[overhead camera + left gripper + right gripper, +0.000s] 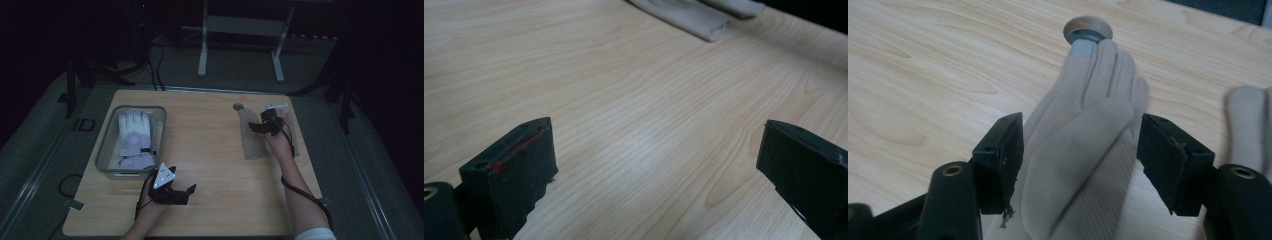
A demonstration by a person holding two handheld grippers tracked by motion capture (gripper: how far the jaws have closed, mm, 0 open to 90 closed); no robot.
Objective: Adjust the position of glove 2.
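Right gripper (1080,150) over beige glove (1083,135), jaws apart and straddling it; left jaw at glove edge, right jaw clear, no grip. Glove flat on table (215,150) at right side, fingertip touching wooden knob (1088,27). Left gripper (656,165) released, low over bare wood, near bin (107,150) holding white glove (135,137).

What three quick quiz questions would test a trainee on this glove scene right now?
1. True or false: the right gripper straddles a beige glove.
2. What lies in the clear bin?
A. white glove
B. mug
C. book
3. The left gripper has between its jaws: ____.

Key: 1 true; 2 A, the white glove; 3 nothing, just bare table.
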